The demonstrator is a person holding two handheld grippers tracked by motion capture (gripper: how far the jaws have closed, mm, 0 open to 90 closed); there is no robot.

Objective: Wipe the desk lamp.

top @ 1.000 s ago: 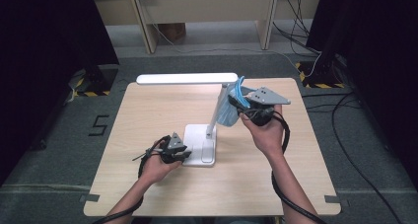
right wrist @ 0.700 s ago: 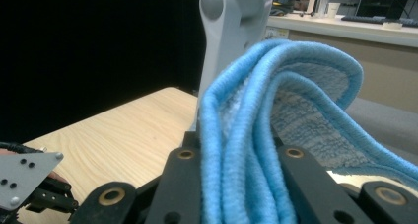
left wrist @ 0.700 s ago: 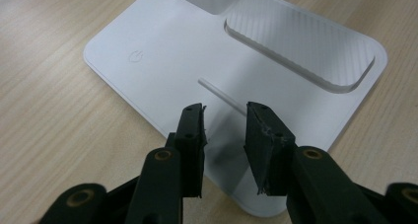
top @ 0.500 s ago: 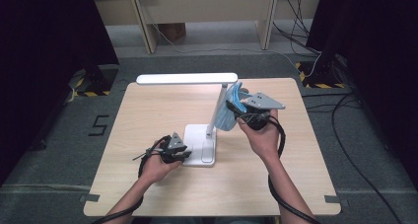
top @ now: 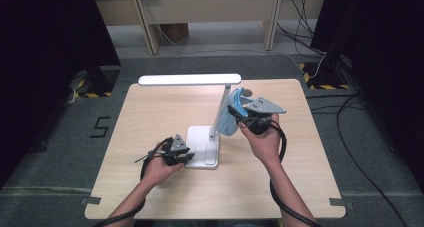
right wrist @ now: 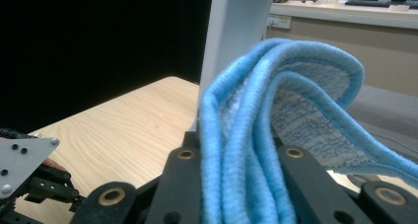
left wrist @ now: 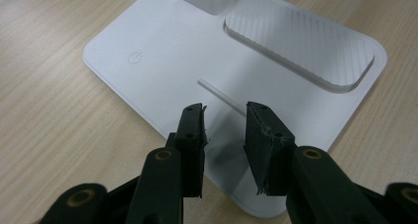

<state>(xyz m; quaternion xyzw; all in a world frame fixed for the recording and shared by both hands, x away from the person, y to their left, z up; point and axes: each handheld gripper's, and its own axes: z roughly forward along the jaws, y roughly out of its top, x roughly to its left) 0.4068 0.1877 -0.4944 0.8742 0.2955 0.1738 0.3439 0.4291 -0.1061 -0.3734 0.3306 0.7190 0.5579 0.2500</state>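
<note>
A white desk lamp stands mid-table, with a flat base [top: 200, 137], a slanted stem [top: 220, 107] and a long head bar [top: 190, 79]. My right gripper [top: 240, 118] is shut on a folded blue cloth [top: 231, 119] and holds it against the stem. In the right gripper view the cloth [right wrist: 296, 100] bulges out between the jaws in front of the stem [right wrist: 236, 31]. My left gripper [top: 186, 157] sits at the base's near left edge. Its jaws stand apart over the base [left wrist: 162, 51] with nothing between them [left wrist: 226, 110].
The base carries a power symbol [left wrist: 134, 57] and a ribbed recess [left wrist: 300, 41]. A small round object [top: 246, 92] lies on the wooden table [top: 150, 112] behind the lamp. Cables run over the floor at the right [top: 360, 152]. Dark curtains flank both sides.
The right gripper with the cloth has slid a little down and left along the lamp stem. The left gripper has stayed put on the base.
</note>
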